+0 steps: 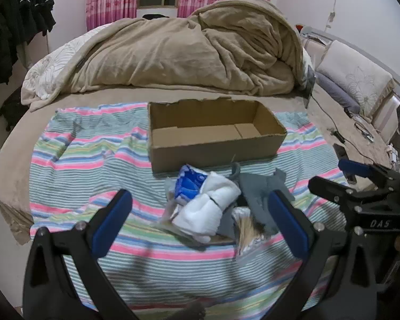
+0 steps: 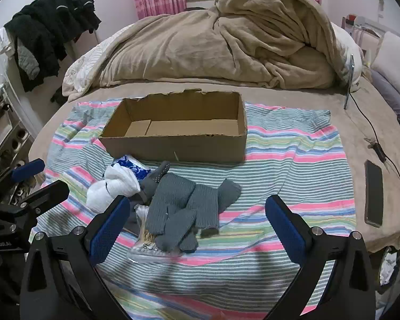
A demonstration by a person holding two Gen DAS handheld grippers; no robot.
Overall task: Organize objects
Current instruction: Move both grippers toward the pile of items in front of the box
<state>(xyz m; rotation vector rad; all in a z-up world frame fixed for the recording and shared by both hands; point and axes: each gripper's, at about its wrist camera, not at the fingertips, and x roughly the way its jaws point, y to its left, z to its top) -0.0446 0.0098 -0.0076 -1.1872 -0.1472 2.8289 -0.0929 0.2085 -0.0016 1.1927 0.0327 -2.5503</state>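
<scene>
Left gripper [image 1: 200, 205] wide open, empty, over pile: white socks [image 1: 213, 202], gloves [image 2: 184, 208], blue pack [image 1: 189, 184]. Right gripper [image 2: 197, 210] same. Box [image 2: 178, 130] just behind pile on striped cloth [image 2: 293, 160], bed.

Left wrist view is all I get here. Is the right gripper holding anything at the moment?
Observer: No. The right gripper is open with nothing between its fingers, and it points at the grey gloves.
Operator: My own finger hides part of that pile. What is under the gloves?
Observer: A clear packet of cotton swabs. The gloves lie partly over it.
Operator: Anything off to the right of the striped cloth?
Observer: A phone lies flat on the brown bed cover, clear of the striped cloth.
</scene>
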